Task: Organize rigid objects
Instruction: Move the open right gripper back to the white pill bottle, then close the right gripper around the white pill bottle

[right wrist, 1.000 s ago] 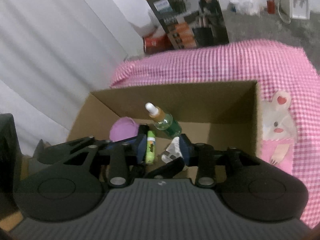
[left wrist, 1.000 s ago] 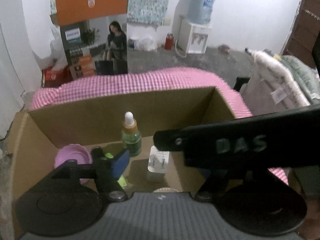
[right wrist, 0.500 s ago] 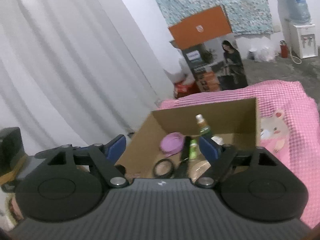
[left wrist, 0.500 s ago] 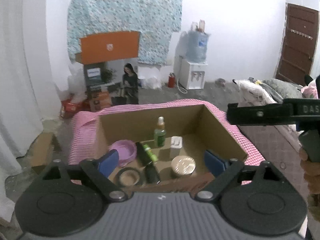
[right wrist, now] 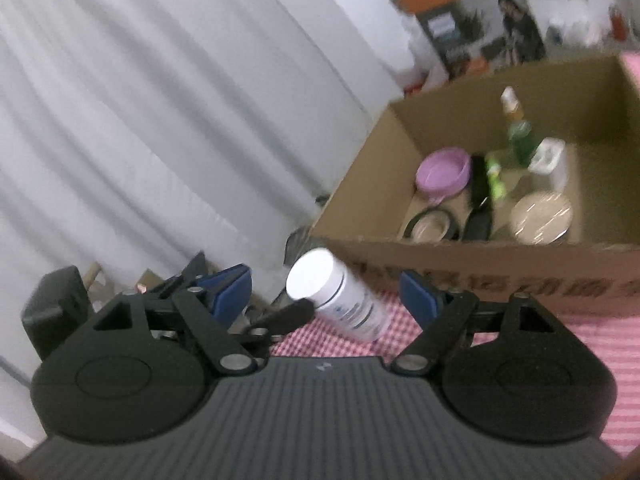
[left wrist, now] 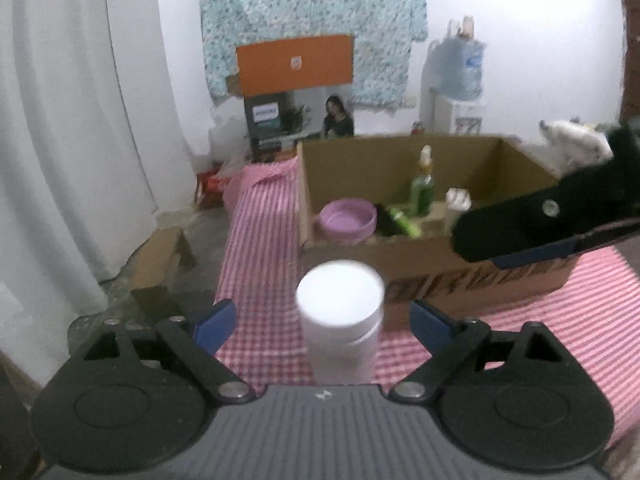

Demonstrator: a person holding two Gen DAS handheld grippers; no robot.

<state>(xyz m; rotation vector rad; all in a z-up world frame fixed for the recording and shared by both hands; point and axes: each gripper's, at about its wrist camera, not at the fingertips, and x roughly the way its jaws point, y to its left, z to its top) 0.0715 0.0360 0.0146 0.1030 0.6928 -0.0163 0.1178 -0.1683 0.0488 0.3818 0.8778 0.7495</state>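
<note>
Two grippers stood with jaws spread wide and nothing between them. A white bottle [left wrist: 339, 328] stood upright on the pink checked cloth [left wrist: 260, 248], just in front of the cardboard box [left wrist: 432, 256] and centred between the left gripper's [left wrist: 322, 320] blue pads [left wrist: 212, 322] without touching them. From the right gripper [right wrist: 326, 292] it showed between the fingers too. Inside the box lay a purple bowl [right wrist: 443, 170], a green dropper bottle [right wrist: 520, 136], a charger [right wrist: 548, 160], a tape ring [right wrist: 432, 224] and a round tin [right wrist: 541, 218].
</note>
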